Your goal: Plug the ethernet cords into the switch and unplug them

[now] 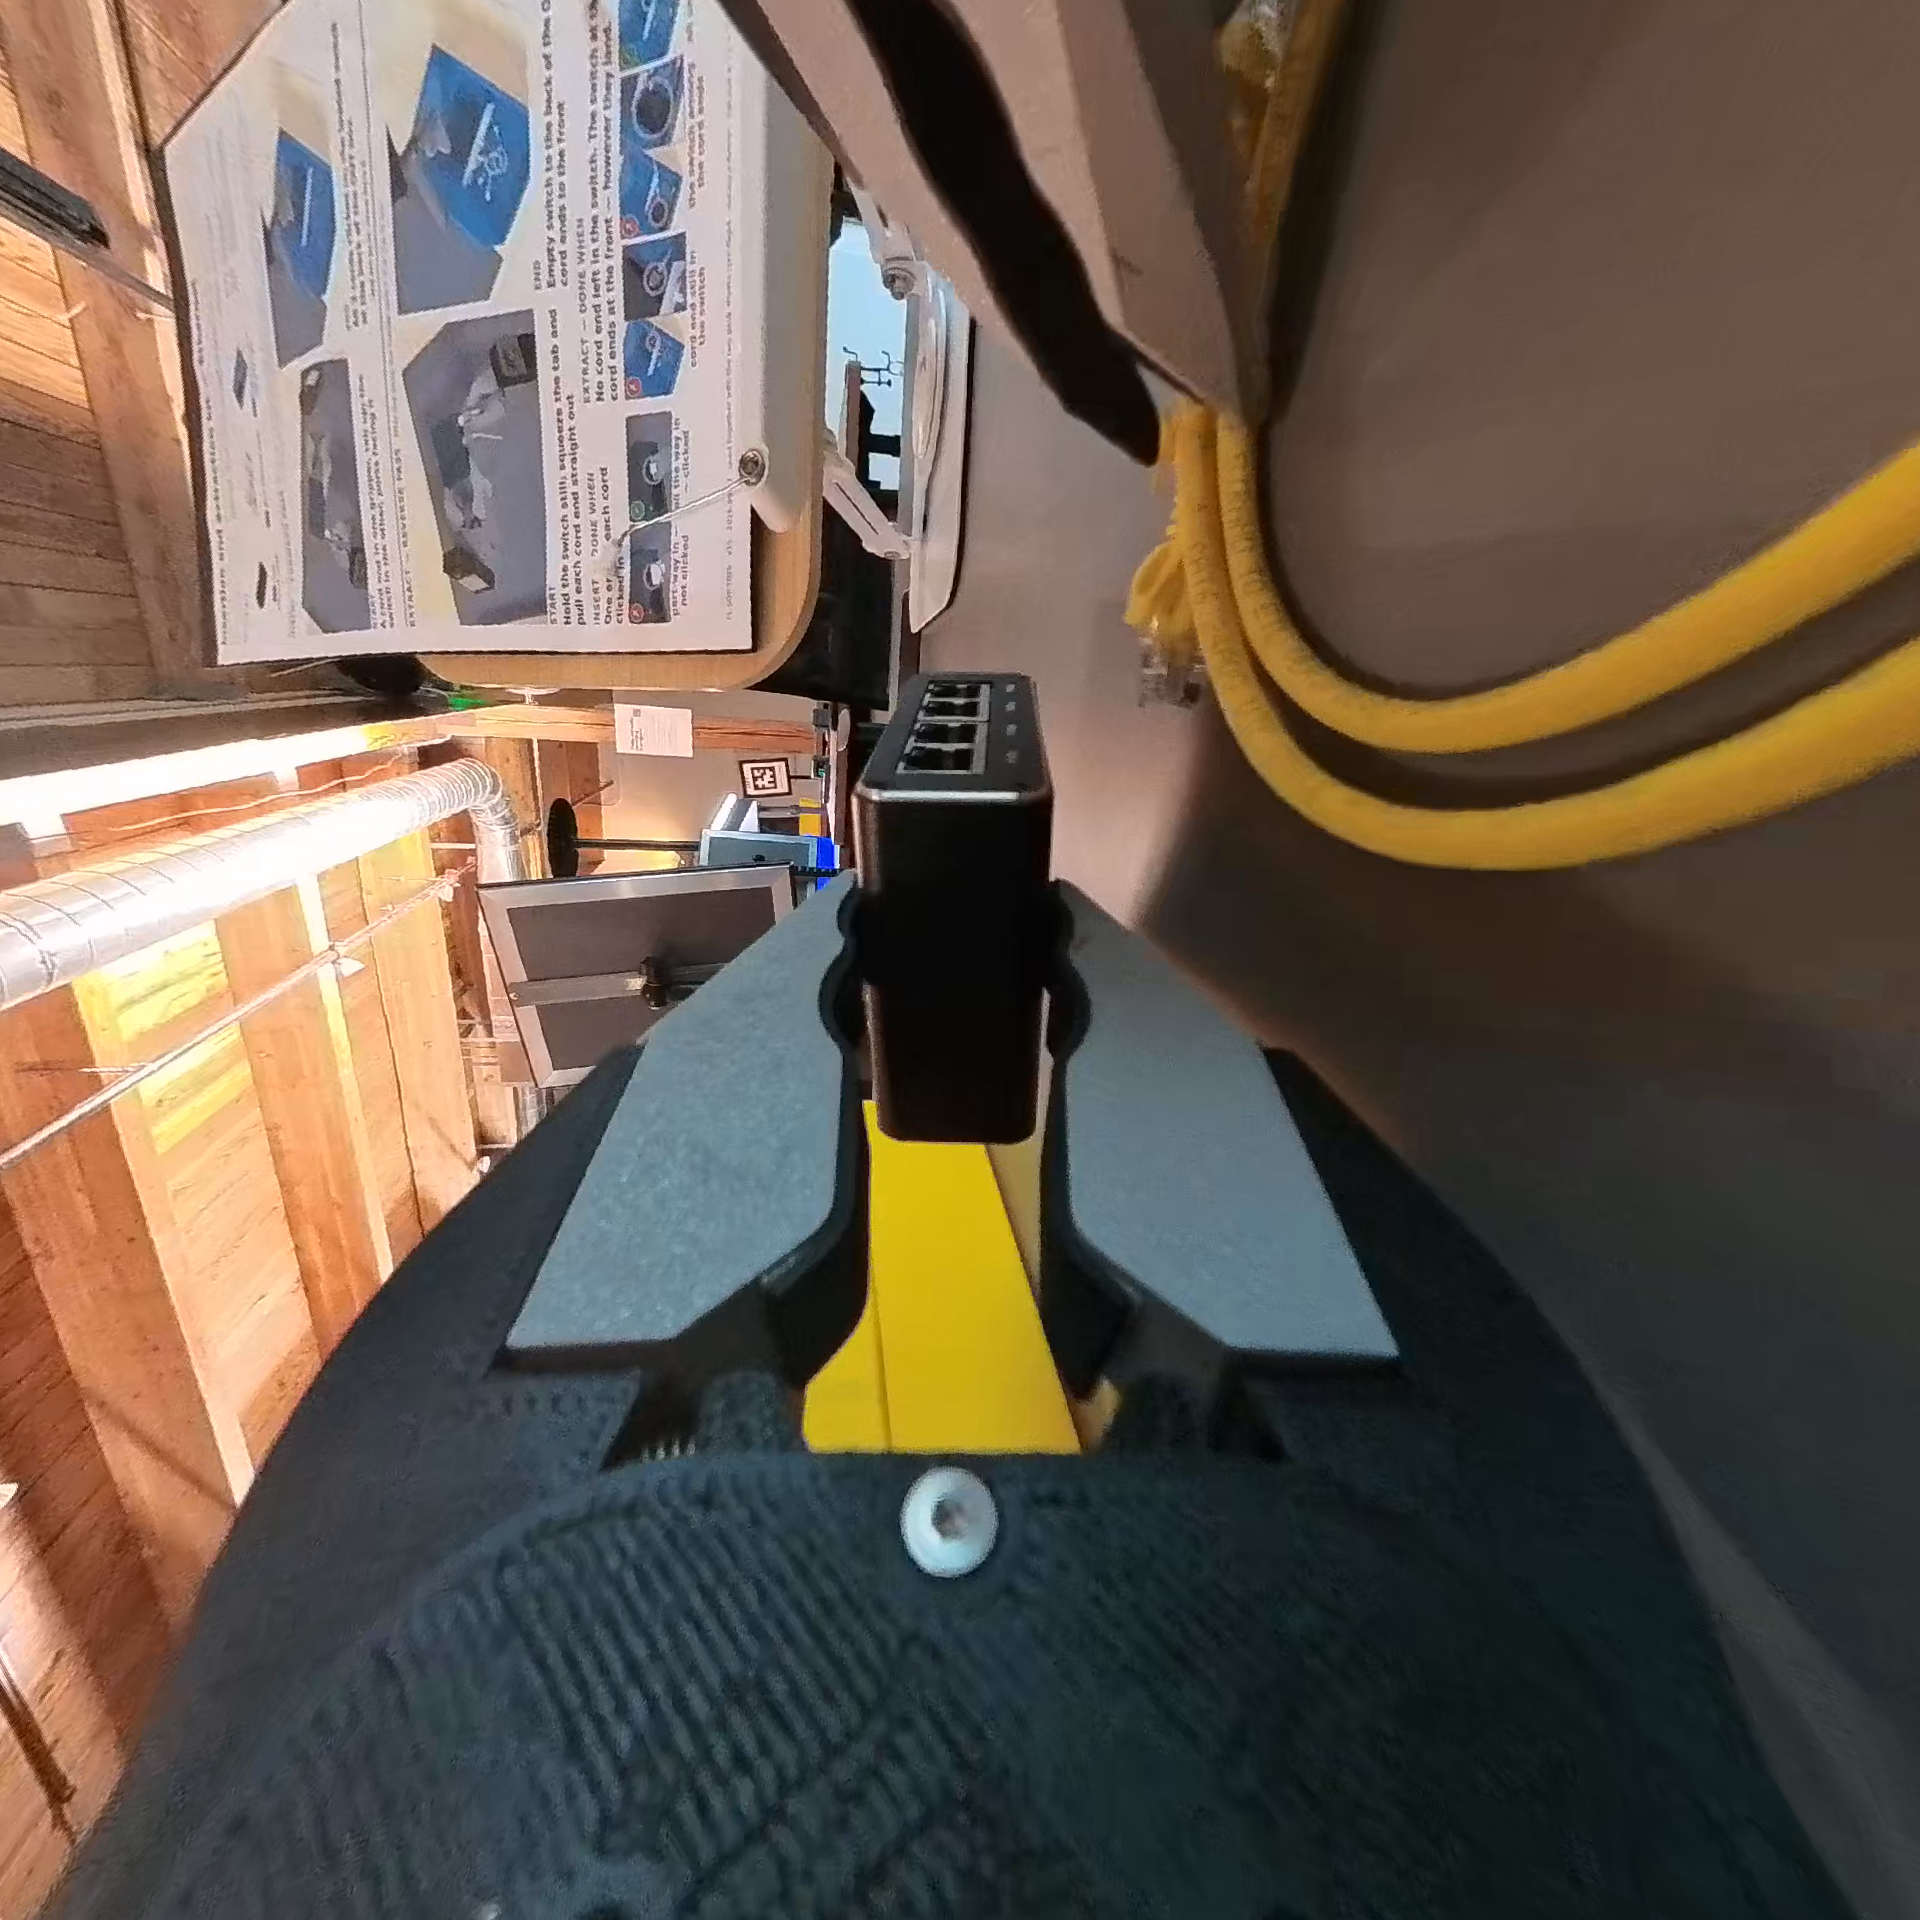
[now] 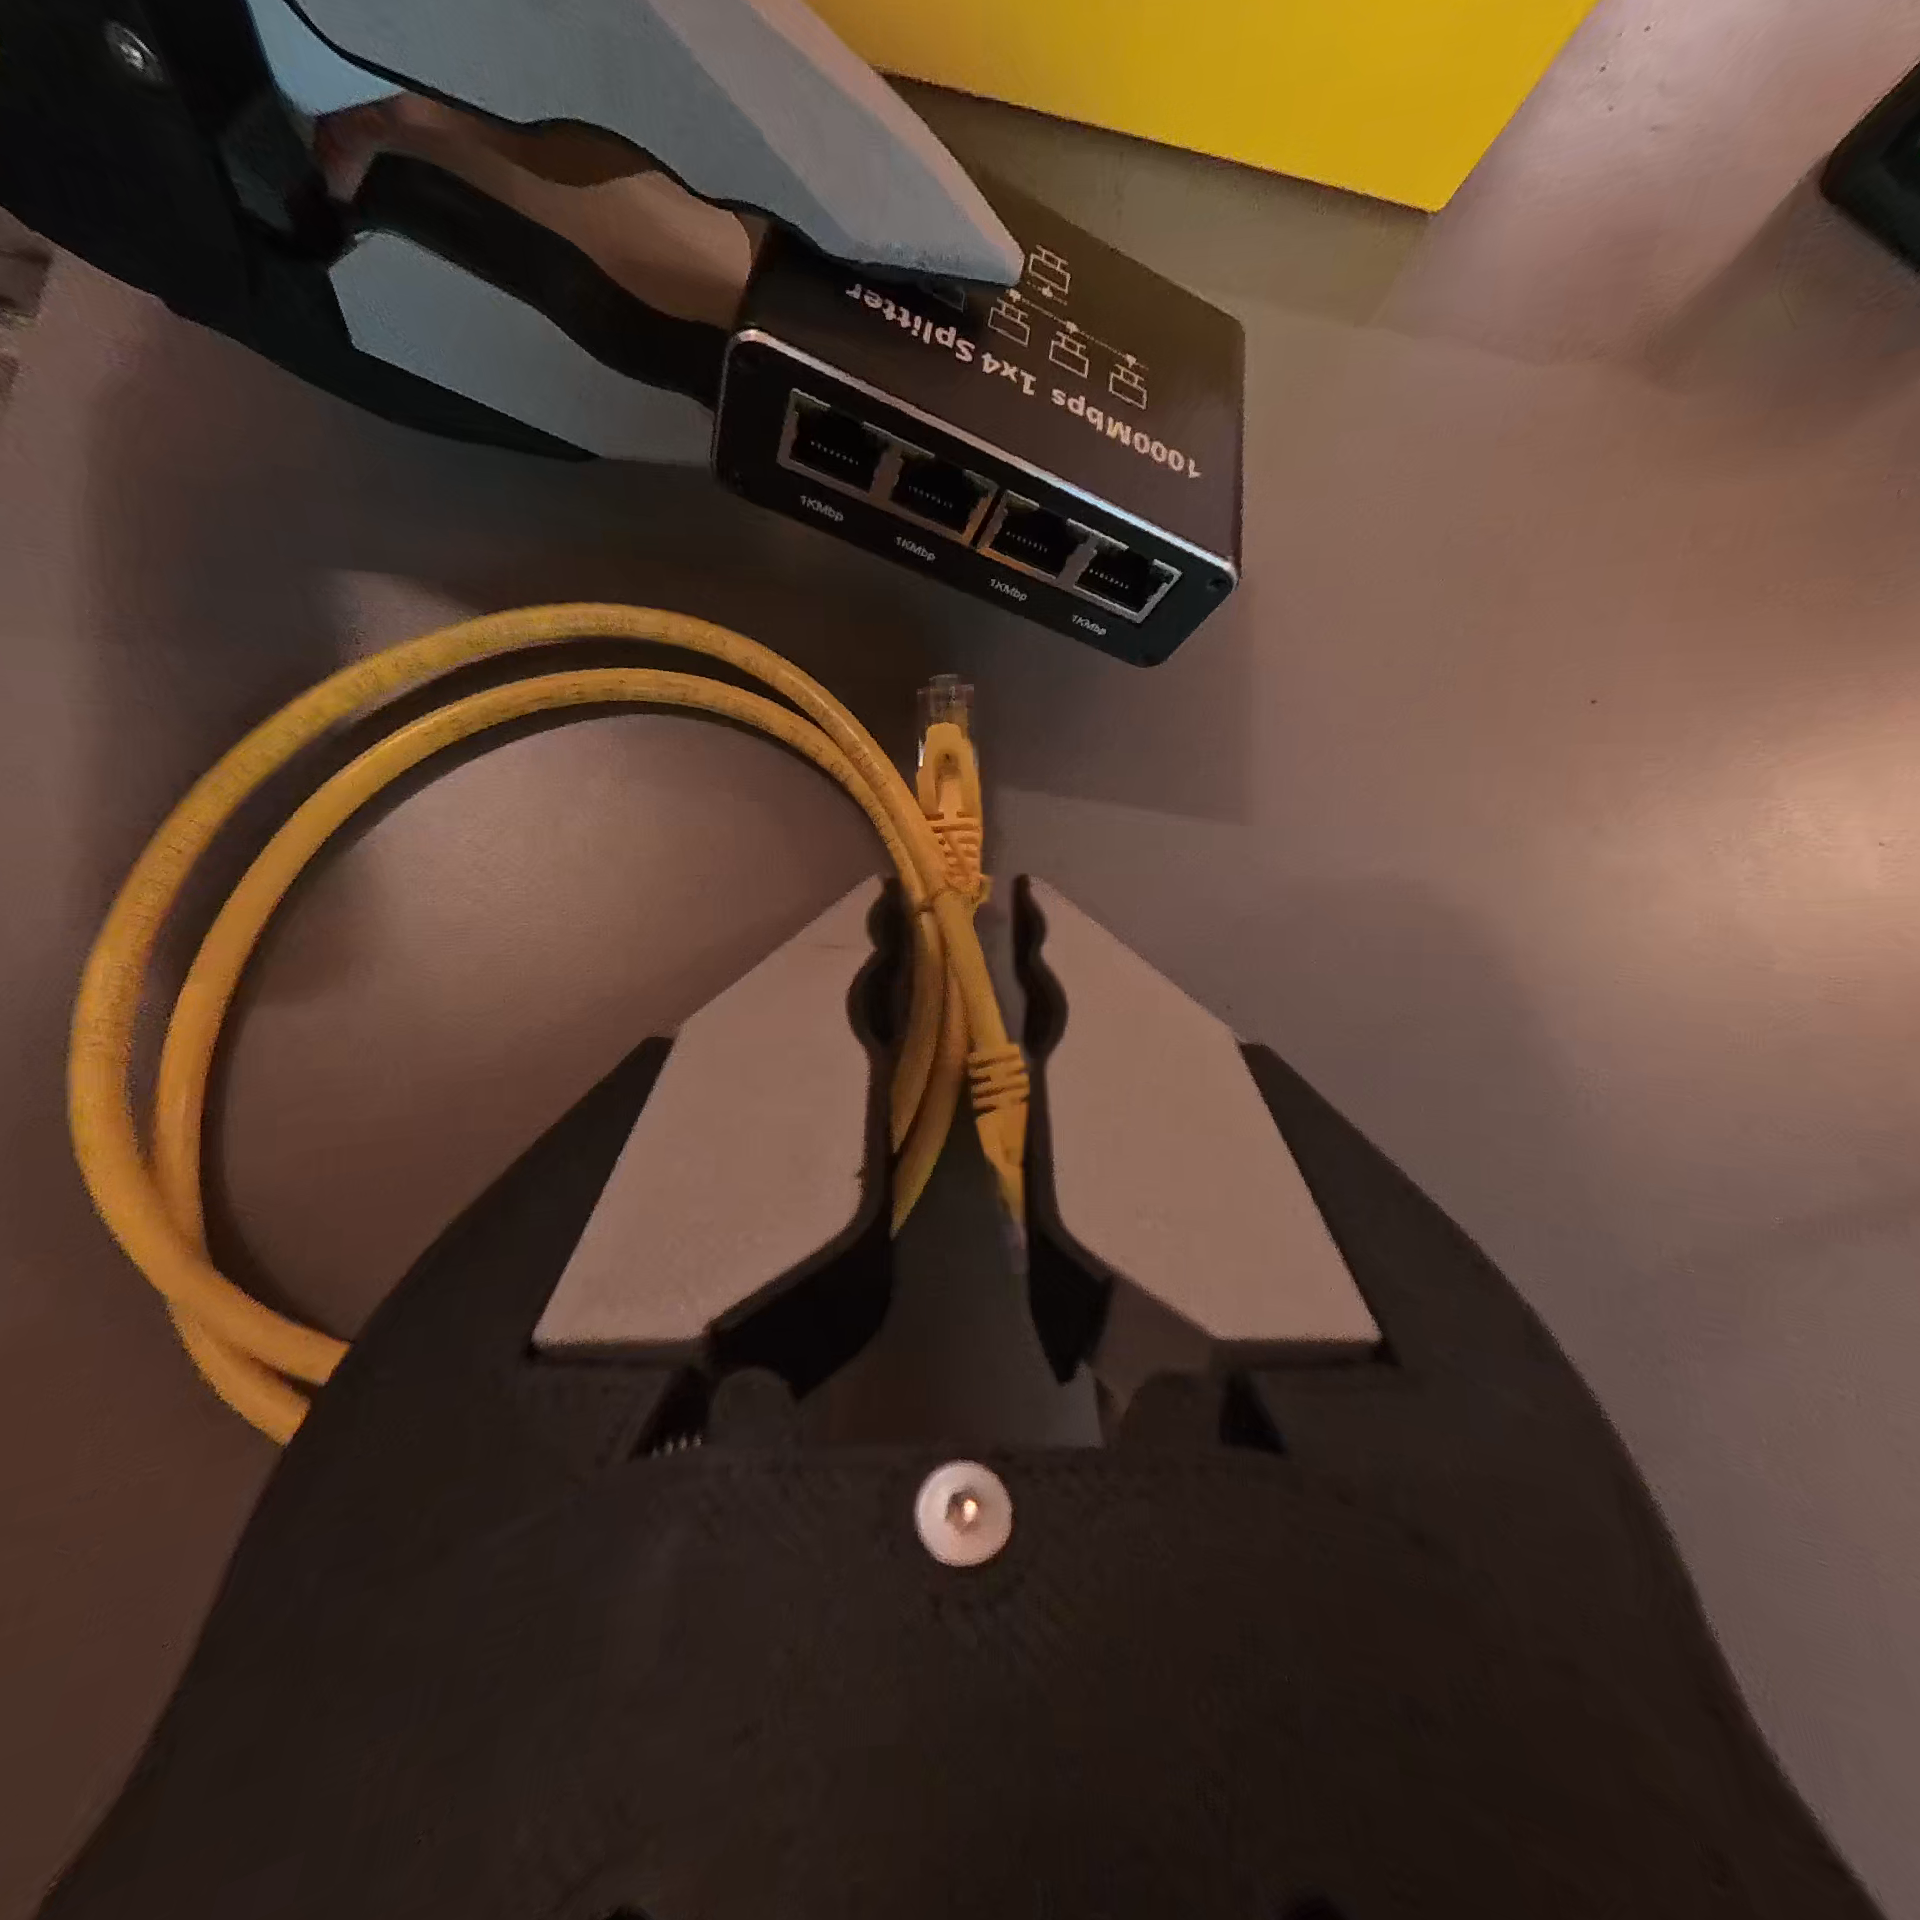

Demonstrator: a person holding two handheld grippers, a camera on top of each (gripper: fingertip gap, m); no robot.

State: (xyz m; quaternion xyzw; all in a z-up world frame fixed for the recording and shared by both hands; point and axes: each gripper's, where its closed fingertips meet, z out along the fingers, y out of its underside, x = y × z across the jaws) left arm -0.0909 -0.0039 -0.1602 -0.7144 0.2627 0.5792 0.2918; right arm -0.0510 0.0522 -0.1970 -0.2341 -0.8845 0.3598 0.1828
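My left gripper [image 1: 954, 904] is shut on one end of the black switch [image 1: 951, 997] and holds it by its top and bottom faces. In the right wrist view the switch [image 2: 1091, 416] sits low over the grey table with its row of empty ports [image 2: 977, 509] facing my right gripper. My right gripper [image 2: 954, 899] is closed down on the yellow ethernet cord [image 2: 951, 935] just behind one connector [image 2: 945, 717], which points at the ports, a short gap away. The cord's other end [image 2: 1000, 1101] lies between the same fingers. The cord's loop [image 2: 208, 935] rests on the table.
A yellow sheet [image 2: 1195, 83] lies on the table [image 2: 1558, 831] behind the switch. A dark object [image 2: 1881, 187] sits at the far right edge. A printed instruction sheet on a board [image 1: 468, 343] stands beyond the table.
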